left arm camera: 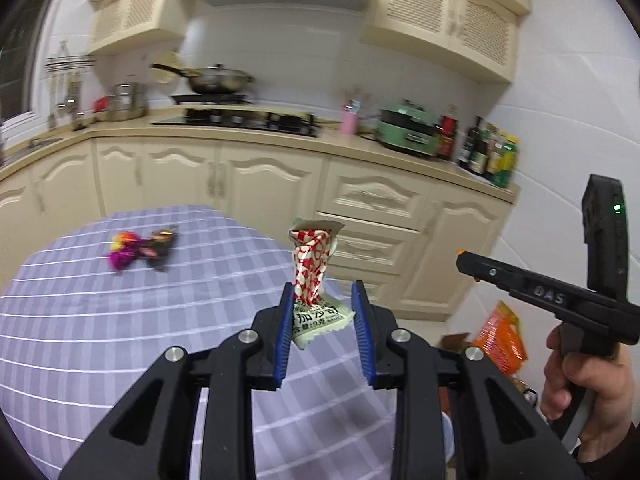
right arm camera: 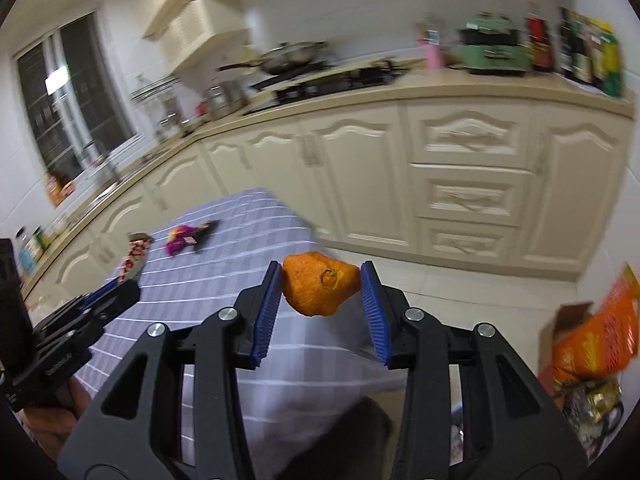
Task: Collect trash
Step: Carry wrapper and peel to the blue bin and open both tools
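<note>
Two hand-held grippers hang above a kitchen table, each carrying a piece of trash. On the person's left, the left gripper (left arm camera: 322, 292) has its blue-padded jaws drawn nearly together at the tips, pinching a red-and-white wrapper (left arm camera: 311, 264) that stands up from between them, with a pale green sachet (left arm camera: 320, 320) printed with dark characters caught just below it. On the right, the right gripper (right arm camera: 322, 280) has its jaws part-way apart, both pads pressed against a piece of orange peel (right arm camera: 320, 288) that spans the gap between the fingertips. A hand (left arm camera: 588, 392) grips the right tool's handle at the edge of the left wrist view. Below both tools spreads the table (left arm camera: 100, 340), covered in a lilac cloth checked with white lines. More litter lies on the cloth well beyond the grippers: a purple and yellow wrapper (left arm camera: 122, 254) touching a dark wrapper (left arm camera: 160, 246), both blurred. Cream cabinets (right arm camera: 460, 184) line the wall behind, under a counter bearing a hob, a wok (left arm camera: 216, 80), a green cooker (left arm camera: 408, 130) and bottles (left arm camera: 488, 152). An orange bag (right arm camera: 592, 344) sits on the floor to the right of the table.
</note>
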`<action>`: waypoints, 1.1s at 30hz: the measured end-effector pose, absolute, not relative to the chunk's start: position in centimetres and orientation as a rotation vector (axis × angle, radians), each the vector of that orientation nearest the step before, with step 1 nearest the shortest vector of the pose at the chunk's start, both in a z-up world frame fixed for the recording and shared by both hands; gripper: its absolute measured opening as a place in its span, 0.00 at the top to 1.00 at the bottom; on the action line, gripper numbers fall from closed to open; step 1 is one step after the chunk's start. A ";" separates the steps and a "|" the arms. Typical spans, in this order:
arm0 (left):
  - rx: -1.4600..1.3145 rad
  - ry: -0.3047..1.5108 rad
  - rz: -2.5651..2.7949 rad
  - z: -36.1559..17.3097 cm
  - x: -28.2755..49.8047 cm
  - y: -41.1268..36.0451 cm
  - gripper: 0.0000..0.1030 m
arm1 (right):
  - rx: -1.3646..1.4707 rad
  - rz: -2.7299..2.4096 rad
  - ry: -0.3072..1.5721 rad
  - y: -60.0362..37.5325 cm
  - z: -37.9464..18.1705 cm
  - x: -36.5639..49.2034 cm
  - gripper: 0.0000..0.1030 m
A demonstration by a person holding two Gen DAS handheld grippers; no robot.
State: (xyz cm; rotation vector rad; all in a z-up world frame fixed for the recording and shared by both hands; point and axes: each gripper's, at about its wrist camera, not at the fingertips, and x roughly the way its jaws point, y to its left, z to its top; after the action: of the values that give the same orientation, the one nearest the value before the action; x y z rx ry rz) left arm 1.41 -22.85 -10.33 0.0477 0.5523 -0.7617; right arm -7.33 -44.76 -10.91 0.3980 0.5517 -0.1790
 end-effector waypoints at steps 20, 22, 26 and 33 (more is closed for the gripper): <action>0.321 0.951 -1.118 -28.3 -6.2 -42.0 0.73 | 0.722 -0.541 0.812 -58.8 -28.1 -20.3 0.62; 0.351 1.017 -1.128 -30.9 -6.2 -43.6 0.73 | 0.752 -0.546 0.824 -59.3 -29.3 -20.5 0.61; 0.385 1.120 -1.142 -34.6 -5.7 -46.0 0.73 | 0.805 -0.557 0.848 -60.1 -31.4 -21.1 0.61; 0.459 1.217 -1.188 -38.1 -6.0 -49.1 0.42 | 0.902 -0.579 0.894 -61.4 -35.1 -21.8 0.57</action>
State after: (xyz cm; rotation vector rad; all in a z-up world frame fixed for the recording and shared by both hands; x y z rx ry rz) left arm -6.04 -49.12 -38.14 0.4592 1.2171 -1.1879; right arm -21.82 -61.35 -35.15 0.9019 0.8940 -0.5791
